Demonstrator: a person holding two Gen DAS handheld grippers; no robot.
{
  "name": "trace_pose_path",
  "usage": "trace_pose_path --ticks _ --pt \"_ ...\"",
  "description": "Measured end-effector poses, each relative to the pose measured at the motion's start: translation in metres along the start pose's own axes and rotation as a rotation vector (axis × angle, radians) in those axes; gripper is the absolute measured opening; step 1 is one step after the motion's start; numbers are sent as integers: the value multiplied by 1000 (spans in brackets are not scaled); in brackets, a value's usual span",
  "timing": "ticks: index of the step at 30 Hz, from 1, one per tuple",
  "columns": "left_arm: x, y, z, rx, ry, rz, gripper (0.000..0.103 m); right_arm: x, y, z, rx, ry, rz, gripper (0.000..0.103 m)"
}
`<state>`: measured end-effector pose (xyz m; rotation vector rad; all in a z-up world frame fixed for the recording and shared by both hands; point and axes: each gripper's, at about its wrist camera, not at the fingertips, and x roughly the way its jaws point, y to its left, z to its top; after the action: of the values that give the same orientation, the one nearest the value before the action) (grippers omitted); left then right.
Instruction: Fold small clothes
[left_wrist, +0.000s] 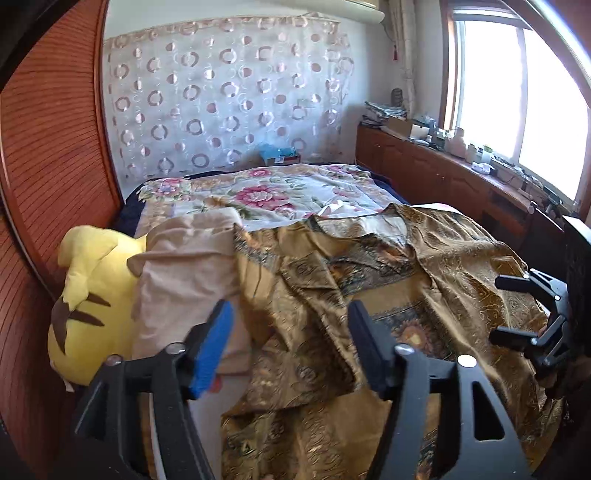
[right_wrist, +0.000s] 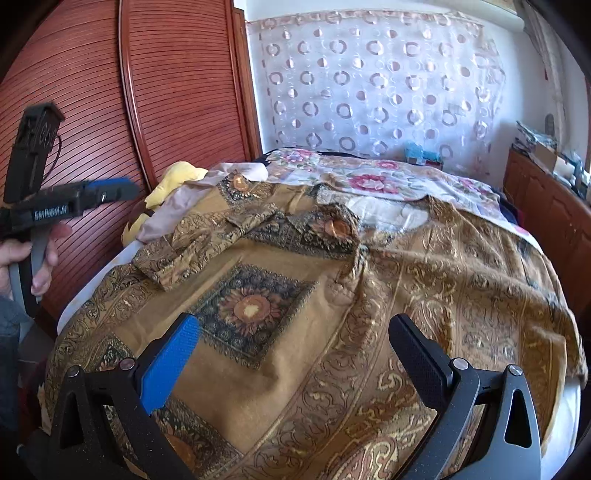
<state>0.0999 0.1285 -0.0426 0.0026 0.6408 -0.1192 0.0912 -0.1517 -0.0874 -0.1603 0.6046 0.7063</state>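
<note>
Left gripper (left_wrist: 290, 334): jaws spread wide, nothing between them. One finger carries a blue pad (left_wrist: 210, 350); the other is black. It hangs above the near left part of the gold patterned shirt (left_wrist: 369, 295), not touching the fabric. In the right wrist view the same gripper (right_wrist: 110, 192) appears at the left edge, held in the person's left hand (right_wrist: 37, 254), in front of the wooden slatted wardrobe door (right_wrist: 166, 92); its jaw state cannot be read from that side.

Right gripper (right_wrist: 295, 354): jaws likewise apart and empty, blue pad on the left finger, black pad on the right. It hangs above the lower front of the shirt, just short of a square sunflower motif (right_wrist: 249, 310). In the left wrist view it (left_wrist: 506, 310) sits at the right edge, jaws apart, over the shirt's right side.

The shirt lies spread across the near end of the bed, collar toward the far end. Its left sleeve (right_wrist: 199, 240) is folded inward across the chest.

Just beside the shirt on the left lies a beige garment (left_wrist: 188, 266), overlapping a yellow plush toy (left_wrist: 92, 295) that rests against the wardrobe. Beyond the shirt, a floral bedspread (left_wrist: 266, 192) covers the bed up to a sheer curtain with a ring pattern (left_wrist: 221, 92). A wooden cabinet (left_wrist: 424, 170) carrying clutter runs under the window (left_wrist: 535, 92).
</note>
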Motion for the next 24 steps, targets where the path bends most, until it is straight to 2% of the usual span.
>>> trace_pose_path --ticks 2,6,11,13,17,24 --pt "0 11 -8 -30 5 11 77 4 1 7 -20 -4 9 100" --pt "0 26 -19 -63 6 43 79 16 5 25 -73 -4 34 94" --pt "-6 37 -27 -84 -4 69 81 47 17 51 -112 15 91 74" --pt "-8 42 -30 -94 -6 75 81 64 20 62 -109 42 119 70" --pt "-9 50 -39 -116 -3 80 81 104 30 78 -98 102 158 70" --pt "-8 57 -50 -142 14 79 81 171 59 86 -144 196 114 70"
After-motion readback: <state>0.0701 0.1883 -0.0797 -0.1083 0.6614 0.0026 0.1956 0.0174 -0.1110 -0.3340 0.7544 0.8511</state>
